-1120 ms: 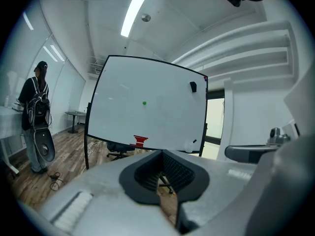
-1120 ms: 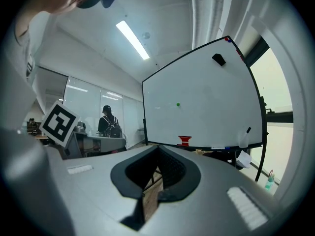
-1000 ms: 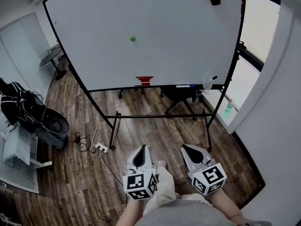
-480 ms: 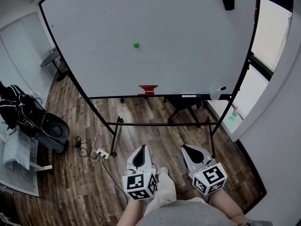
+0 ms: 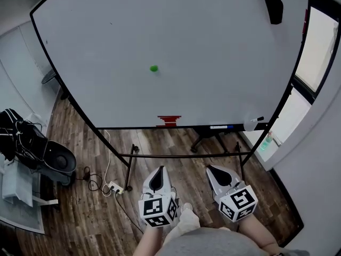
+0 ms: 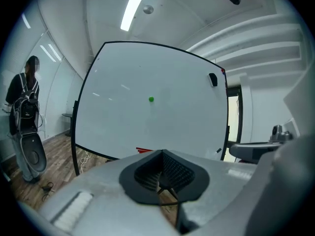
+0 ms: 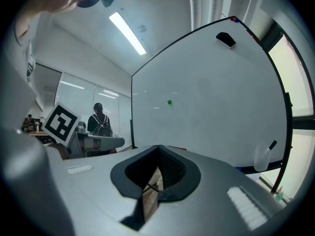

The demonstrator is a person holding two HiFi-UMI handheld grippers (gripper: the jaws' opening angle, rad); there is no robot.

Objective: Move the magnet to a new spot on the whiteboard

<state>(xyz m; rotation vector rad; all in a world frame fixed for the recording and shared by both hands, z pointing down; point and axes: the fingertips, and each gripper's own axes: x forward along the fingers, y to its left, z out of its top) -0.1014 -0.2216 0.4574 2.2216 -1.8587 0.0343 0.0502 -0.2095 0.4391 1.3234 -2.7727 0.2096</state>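
Observation:
A small green magnet sticks near the middle of the big whiteboard, well ahead of both grippers. In the head view my left gripper and right gripper are held side by side low down, above the wooden floor, short of the board's stand. Both are shut with nothing between the jaws. The left gripper view shows the magnet above my shut left gripper. The right gripper view has the magnet above my shut right gripper.
A black eraser sits at the board's top right. A red item, a marker and a spray bottle are along its bottom rail. A power strip with cables lies left of the stand. A person stands far left.
Both grippers have moved forward together toward the whiteboard. The board and magnet now look larger and nearer. Neither gripper's jaws have changed.

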